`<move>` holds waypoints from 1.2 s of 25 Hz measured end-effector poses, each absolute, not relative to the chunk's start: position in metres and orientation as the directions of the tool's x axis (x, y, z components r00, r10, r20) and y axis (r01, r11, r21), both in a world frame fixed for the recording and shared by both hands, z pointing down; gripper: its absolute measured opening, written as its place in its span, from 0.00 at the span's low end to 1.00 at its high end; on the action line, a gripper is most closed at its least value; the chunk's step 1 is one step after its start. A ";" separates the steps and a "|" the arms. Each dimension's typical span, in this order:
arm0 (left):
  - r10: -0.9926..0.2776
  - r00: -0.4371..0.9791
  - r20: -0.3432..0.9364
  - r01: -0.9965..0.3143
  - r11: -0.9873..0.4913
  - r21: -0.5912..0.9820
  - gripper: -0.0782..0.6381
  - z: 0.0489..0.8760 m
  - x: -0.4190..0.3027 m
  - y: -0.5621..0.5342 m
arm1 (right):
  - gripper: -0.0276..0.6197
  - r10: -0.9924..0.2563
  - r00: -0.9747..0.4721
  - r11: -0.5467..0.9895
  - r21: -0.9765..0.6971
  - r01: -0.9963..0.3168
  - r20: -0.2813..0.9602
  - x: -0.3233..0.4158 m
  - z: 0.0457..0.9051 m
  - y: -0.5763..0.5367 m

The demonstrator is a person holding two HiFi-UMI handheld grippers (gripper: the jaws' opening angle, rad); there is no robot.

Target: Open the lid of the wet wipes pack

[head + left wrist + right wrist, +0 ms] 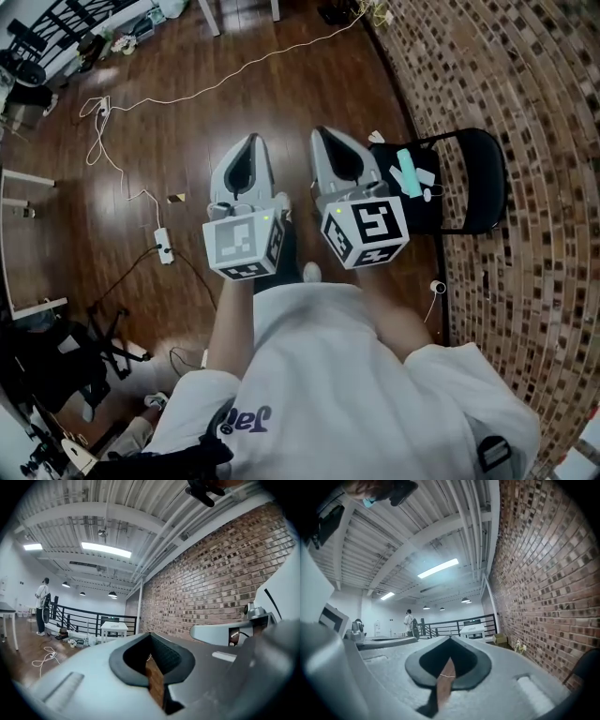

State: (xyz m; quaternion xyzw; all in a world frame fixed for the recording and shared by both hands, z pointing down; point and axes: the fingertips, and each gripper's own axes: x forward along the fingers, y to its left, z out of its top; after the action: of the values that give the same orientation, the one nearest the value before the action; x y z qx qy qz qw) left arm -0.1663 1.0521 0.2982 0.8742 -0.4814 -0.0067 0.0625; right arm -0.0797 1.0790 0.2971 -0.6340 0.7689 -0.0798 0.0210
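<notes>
Head view: wipes pack (410,174) on chair (476,183), just beside right gripper (324,137).

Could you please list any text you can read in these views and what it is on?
"Ja": purple print on the white shirt, remainder unreadable.
Marker cubes: square patterns only, no words.
Teal item on the chair: any print too small to read.

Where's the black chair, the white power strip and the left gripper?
black chair (483,178): head view, on its backrest.
power strip (164,247): head view, middle of its white body.
left gripper (250,142): head view, tip where its jaws meet.
</notes>
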 end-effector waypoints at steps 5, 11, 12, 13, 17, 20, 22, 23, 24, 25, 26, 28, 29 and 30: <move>-0.859 0.509 0.043 -0.856 -0.501 0.129 0.13 0.300 -0.155 0.953 | 0.02 -0.970 -0.227 0.214 -0.132 -0.968 0.088 -0.071 0.304 0.977; -0.867 0.496 -0.033 -0.855 -0.495 0.153 0.13 0.263 -0.173 0.826 | 0.02 -0.969 -0.244 0.240 -0.084 -0.967 0.046 -0.088 0.269 0.848; -0.864 0.501 -0.046 -0.849 -0.501 0.169 0.13 0.256 -0.174 0.806 | 0.02 -0.970 -0.239 0.235 -0.087 -0.968 0.039 -0.088 0.264 0.827; -0.862 0.502 -0.061 -0.843 -0.504 0.187 0.13 0.249 -0.173 0.786 | 0.02 -0.971 -0.235 0.231 -0.087 -0.969 0.036 -0.086 0.260 0.807; -0.885 0.463 -0.050 -0.874 -0.466 0.139 0.13 0.243 -0.158 0.726 | 0.02 -0.974 -0.224 0.220 -0.104 -0.970 0.036 -0.066 0.253 0.744; -0.892 0.450 -0.047 -0.882 -0.452 0.133 0.13 0.255 -0.137 0.682 | 0.02 -0.973 -0.228 0.223 -0.110 -0.969 0.035 -0.040 0.260 0.699; -0.894 0.447 -0.034 -0.883 -0.447 0.146 0.13 0.266 -0.122 0.649 | 0.02 -0.970 -0.239 0.233 -0.118 -0.965 0.043 -0.023 0.269 0.665; -0.893 0.449 -0.023 -0.882 -0.447 0.149 0.13 0.272 -0.112 0.631 | 0.02 -0.969 -0.243 0.236 -0.123 -0.964 0.048 -0.013 0.273 0.648; -0.893 0.451 -0.017 -0.882 -0.448 0.149 0.13 0.276 -0.101 0.611 | 0.02 -0.967 -0.249 0.241 -0.126 -0.962 0.051 -0.004 0.277 0.630; -0.892 0.451 -0.017 -0.881 -0.448 0.149 0.13 0.278 -0.089 0.591 | 0.02 -0.965 -0.258 0.250 -0.125 -0.960 0.049 0.004 0.279 0.612; -0.893 0.450 -0.021 -0.882 -0.448 0.148 0.13 0.278 -0.077 0.570 | 0.02 -0.962 -0.271 0.264 -0.121 -0.957 0.044 0.012 0.279 0.592; -0.893 0.448 -0.030 -0.883 -0.448 0.142 0.13 0.274 -0.052 0.528 | 0.02 -0.954 -0.298 0.293 -0.118 -0.949 0.031 0.028 0.278 0.552; -0.894 0.448 -0.036 -0.884 -0.448 0.135 0.13 0.270 -0.039 0.507 | 0.02 -0.950 -0.310 0.305 -0.119 -0.945 0.025 0.037 0.275 0.531; -0.894 0.445 -0.045 -0.885 -0.447 0.130 0.13 0.266 -0.026 0.486 | 0.02 -0.947 -0.321 0.317 -0.119 -0.941 0.020 0.047 0.272 0.509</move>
State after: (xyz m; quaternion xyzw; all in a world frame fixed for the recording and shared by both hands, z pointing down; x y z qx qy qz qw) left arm -0.0263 0.4861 0.2660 0.8490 -0.5239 -0.0533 0.0436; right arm 0.0474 0.5089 0.2717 -0.5820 0.8110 -0.0545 0.0267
